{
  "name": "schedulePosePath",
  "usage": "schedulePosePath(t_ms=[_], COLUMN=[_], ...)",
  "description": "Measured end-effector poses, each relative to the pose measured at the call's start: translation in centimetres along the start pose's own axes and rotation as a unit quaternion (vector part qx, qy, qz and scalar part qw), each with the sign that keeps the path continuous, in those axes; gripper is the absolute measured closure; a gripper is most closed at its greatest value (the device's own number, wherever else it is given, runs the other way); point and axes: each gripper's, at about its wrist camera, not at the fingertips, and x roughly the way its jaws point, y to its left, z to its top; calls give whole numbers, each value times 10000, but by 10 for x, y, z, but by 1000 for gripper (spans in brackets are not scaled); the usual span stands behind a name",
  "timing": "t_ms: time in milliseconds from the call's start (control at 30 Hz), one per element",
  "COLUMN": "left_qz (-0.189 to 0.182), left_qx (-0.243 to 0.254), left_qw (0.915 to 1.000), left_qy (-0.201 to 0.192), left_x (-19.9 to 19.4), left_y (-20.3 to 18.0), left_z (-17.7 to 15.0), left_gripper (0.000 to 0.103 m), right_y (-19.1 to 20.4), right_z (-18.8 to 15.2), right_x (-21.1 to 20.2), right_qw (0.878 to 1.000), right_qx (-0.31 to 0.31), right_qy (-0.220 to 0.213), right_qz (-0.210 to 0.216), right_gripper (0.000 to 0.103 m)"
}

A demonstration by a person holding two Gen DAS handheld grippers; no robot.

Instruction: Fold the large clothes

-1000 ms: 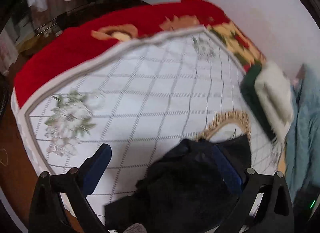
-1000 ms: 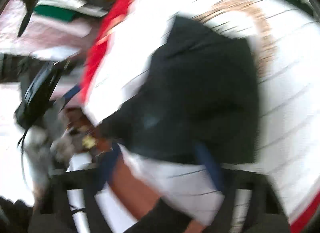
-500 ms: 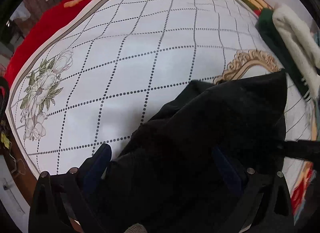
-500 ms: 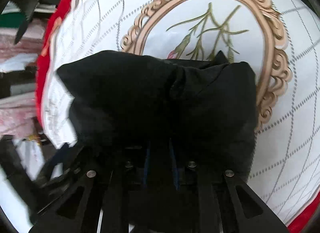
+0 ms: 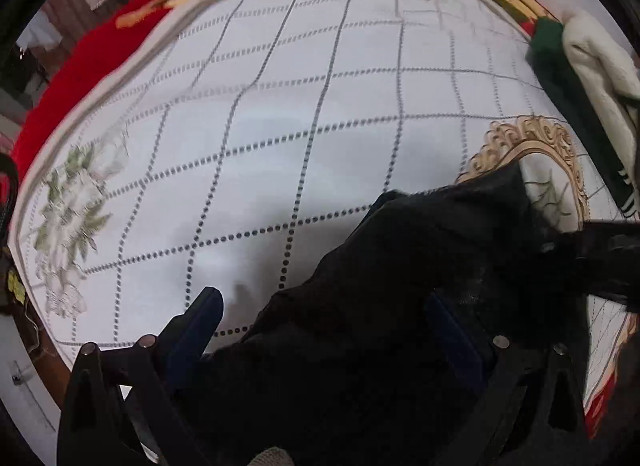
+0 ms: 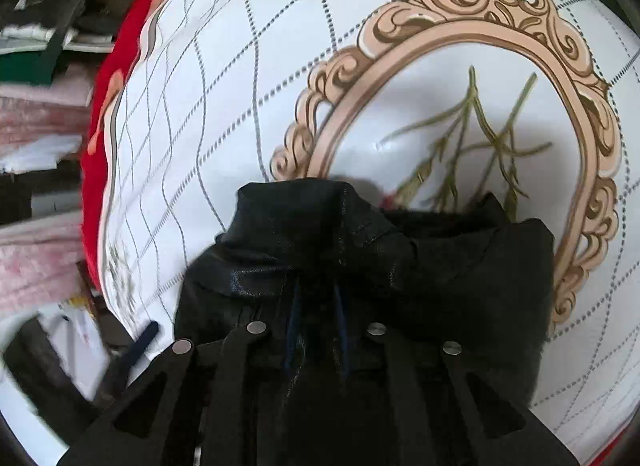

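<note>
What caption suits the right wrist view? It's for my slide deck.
Right gripper, fingers just closing, pinches a bunched black garment over the white tablecloth with its ornate frame print.

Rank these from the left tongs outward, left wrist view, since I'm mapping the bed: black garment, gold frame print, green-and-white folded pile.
1. Black garment: between the left tongs.
2. Gold frame print: beyond it, upper right.
3. Green-and-white pile: farthest, at the right edge.
</note>
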Motion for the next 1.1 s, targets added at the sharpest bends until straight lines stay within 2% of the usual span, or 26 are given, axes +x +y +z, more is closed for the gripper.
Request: schedulePosePath(t_ms=[67,167,200,233,267,300,367,433,467,567,633,667,733,767,833,900,933,967,1033,1100], left_qz=[-100,-228,-308,-417,-484,-539,-655,-771,-821,-920,-1054,-1113,-1260,-1283,-1359,-1344,-1314,-1289,-1338,-1362], left_qx=[-197,-530,-651,-821,-993,-1201,-1589,-2033,-2174,-2557,-2765,-2835,-2966,-2999,-3041,-2934,-2864,-2825,-2819,-2786], left_qw=[9997,9974,9962,9945,9927,9902,9843,9755,9720,9621,9551,9524,9466,9453,9427,9457,9480,9495,9488,9495], left_qy=[-55,-437,-482,-502,-489,-458,-409,-352,-345,-211,-125,-112,-104,-94,-200,-393,-450,-462,-485,-484], left_x=[-9,-48,-57,-66,-73,-79,-88,-91,-89,-72,-59,-55,-40,-35,-27,-28,-28,-28,-28,-26], left_y=[6,17,21,26,30,36,45,54,54,58,62,63,67,70,74,75,76,77,81,85], left_z=[-3,-16,-21,-29,-38,-48,-70,-93,-99,-121,-131,-133,-138,-139,-136,-131,-127,-124,-121,-119], left_gripper=[0,0,0,0,0,0,0,0,0,0,0,0,1,1,1,1,1,1,1,1], right_y=[4,1,-3,-8,-13,-21,-44,-72,-88,-139,-164,-165,-163,-156,-138,-128,-126,-123,-121,-116], right_z=[-4,-29,-40,-51,-59,-71,-85,-98,-102,-109,-106,-102,-94,-89,-77,-68,-65,-63,-65,-66], right_x=[-13,-49,-63,-76,-86,-96,-111,-112,-109,-78,-46,-30,-7,2,14,18,19,19,16,16], right_qw=[9999,9976,9955,9932,9909,9877,9850,9813,9816,9797,9737,9717,9560,9524,9550,9509,9461,9317,8822,8566], right_qx=[-151,-282,-289,-302,-322,-322,-216,6,179,737,929,946,826,673,383,312,279,254,247,141], right_qy=[-22,-340,-530,-705,-831,-965,-1086,-1130,-1105,-910,-570,-409,-250,-158,-8,137,210,309,550,679], right_qz=[59,533,724,872,1008,1187,1323,1560,1547,1625,2003,2127,2805,2969,2941,3077,3221,3610,4670,5113], right_gripper=[86,77,56,29,21,18,18,18,18,18,18,18,20,23,23,25,30,31,32,32])
